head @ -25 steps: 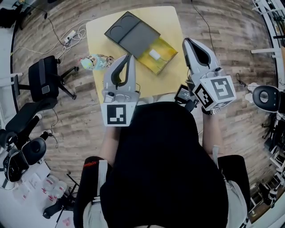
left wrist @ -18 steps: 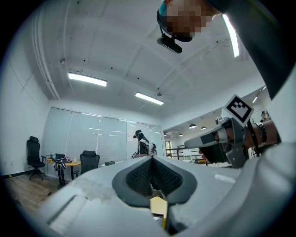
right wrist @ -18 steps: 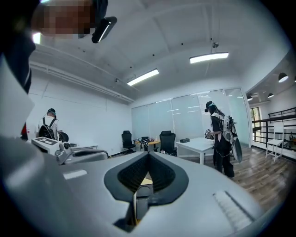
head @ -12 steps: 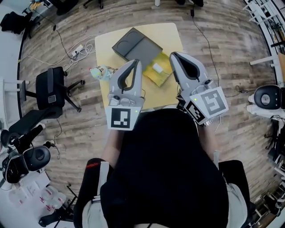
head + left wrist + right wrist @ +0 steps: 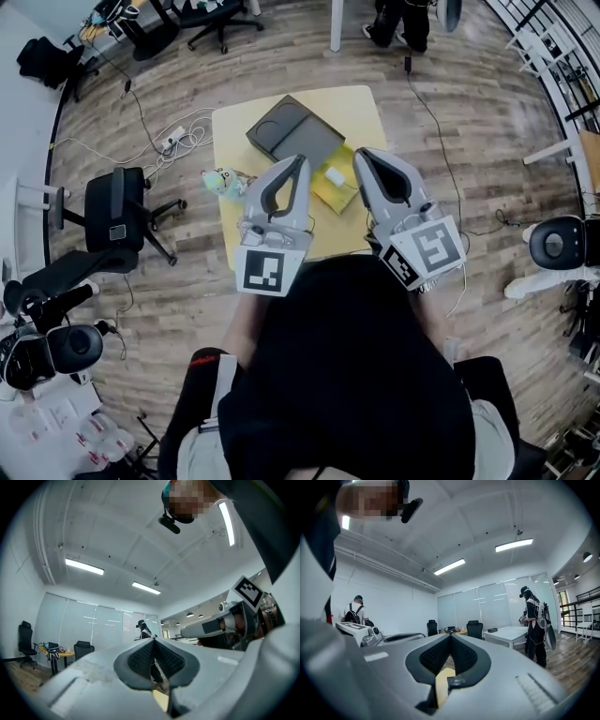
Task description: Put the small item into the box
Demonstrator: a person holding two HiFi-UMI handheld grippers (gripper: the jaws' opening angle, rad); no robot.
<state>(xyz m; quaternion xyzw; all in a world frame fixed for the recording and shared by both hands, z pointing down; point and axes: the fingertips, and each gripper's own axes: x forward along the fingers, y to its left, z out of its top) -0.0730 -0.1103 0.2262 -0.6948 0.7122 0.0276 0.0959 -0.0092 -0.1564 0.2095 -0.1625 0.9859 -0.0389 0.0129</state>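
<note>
On the yellow table (image 5: pixel 356 108) lies an open box: a dark lid (image 5: pixel 291 131) and a yellow tray (image 5: pixel 345 190). A small white item (image 5: pixel 335 176) rests inside the tray. My left gripper (image 5: pixel 300 159) and right gripper (image 5: pixel 359 153) are lifted high above the table's near edge, close to the person's chest, side by side. Both are shut and hold nothing. The left gripper view shows its pads (image 5: pixel 140 656) pressed together, aimed out into the room. In the right gripper view the pads (image 5: pixel 436 656) also meet, with only a yellow strip of table showing below them.
A small colourful toy (image 5: pixel 223 180) lies on the wooden floor left of the table. Black office chairs (image 5: pixel 112 211) stand further left, and a power strip with cables (image 5: pixel 173 141) lies nearby. People (image 5: pixel 534 620) stand in the room beyond.
The head view has risen, so the table looks smaller and farther away. Both grippers came up and closer together in front of the body, still shut. The white item stays in the tray.
</note>
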